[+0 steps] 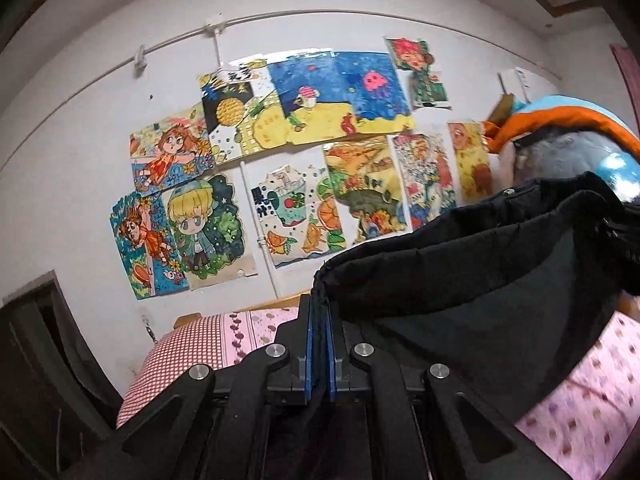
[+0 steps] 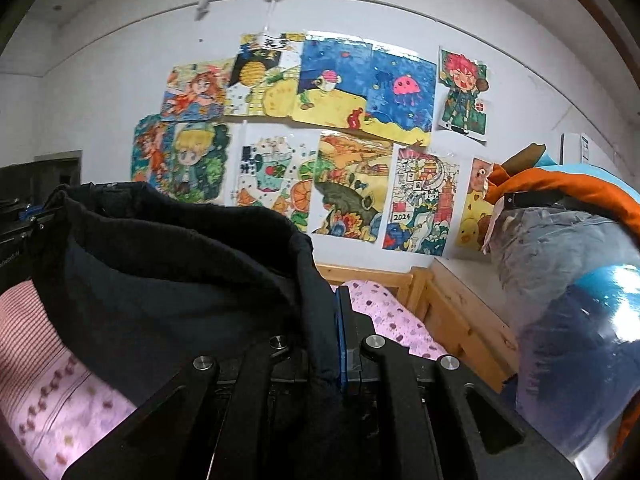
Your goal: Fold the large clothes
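With my left gripper (image 1: 319, 312) and right gripper (image 2: 340, 312) each pinched tight on an edge of the black garment (image 1: 480, 272), I judge this the lift-and-spread step – it hangs between the 2 above the pink bed (image 1: 580, 400) (drawings behind) – next, lay it flat.

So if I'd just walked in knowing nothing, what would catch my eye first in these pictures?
Probably the bright children's drawings covering the white wall straight ahead. Next, the black garment held up in the foreground over the pink patterned bedding, pinched by the left gripper and the right gripper, one at each end. On the right, a bulky orange and blue bundle partly wrapped in clear plastic looms beside the wooden bed frame.
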The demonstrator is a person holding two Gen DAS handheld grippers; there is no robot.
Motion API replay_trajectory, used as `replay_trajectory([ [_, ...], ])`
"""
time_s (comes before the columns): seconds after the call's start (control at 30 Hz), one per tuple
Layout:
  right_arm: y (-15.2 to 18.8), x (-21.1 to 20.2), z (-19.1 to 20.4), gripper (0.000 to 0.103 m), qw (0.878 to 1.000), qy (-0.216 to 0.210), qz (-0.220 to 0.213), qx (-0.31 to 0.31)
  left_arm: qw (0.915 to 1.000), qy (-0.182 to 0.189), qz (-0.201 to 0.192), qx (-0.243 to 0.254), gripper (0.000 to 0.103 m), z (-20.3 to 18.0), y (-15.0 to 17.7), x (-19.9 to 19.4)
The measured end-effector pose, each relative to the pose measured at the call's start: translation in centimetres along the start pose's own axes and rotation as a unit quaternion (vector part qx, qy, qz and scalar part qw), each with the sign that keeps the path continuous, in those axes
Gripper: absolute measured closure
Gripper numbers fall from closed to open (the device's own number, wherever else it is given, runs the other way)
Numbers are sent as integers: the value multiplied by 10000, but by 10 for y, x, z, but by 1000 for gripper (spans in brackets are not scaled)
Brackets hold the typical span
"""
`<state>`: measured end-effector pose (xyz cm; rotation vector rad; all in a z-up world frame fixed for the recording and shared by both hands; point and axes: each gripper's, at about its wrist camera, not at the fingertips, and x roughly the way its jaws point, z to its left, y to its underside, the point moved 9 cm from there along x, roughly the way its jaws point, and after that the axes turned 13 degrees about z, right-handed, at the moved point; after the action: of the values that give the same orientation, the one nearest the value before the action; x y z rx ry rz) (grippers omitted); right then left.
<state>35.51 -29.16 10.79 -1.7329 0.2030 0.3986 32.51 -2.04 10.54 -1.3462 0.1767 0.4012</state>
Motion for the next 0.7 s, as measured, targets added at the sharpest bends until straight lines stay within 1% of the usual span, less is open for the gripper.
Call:
replay_trajectory([
  [0.07,-6,20,2,96,10000,86,-8,5,10000,-46,-6,-78,97,2,-3,20],
  [0.17,-11,46,7,96,9995,282,-35,-122,9998,-157,-55,-65,97,2,-5,47],
  [0.37,-11,90,11,96,9985,495,98,-201,9998,-118,0,-153,97,-4,-4,89],
  [0.57,-7,136,9,95,9982,474,308,-179,9997,-126,146,-150,97,-12,0,132],
  [0.7,2,171,11,95,9974,452,524,-216,9992,-103,336,-207,97,-15,7,165],
])
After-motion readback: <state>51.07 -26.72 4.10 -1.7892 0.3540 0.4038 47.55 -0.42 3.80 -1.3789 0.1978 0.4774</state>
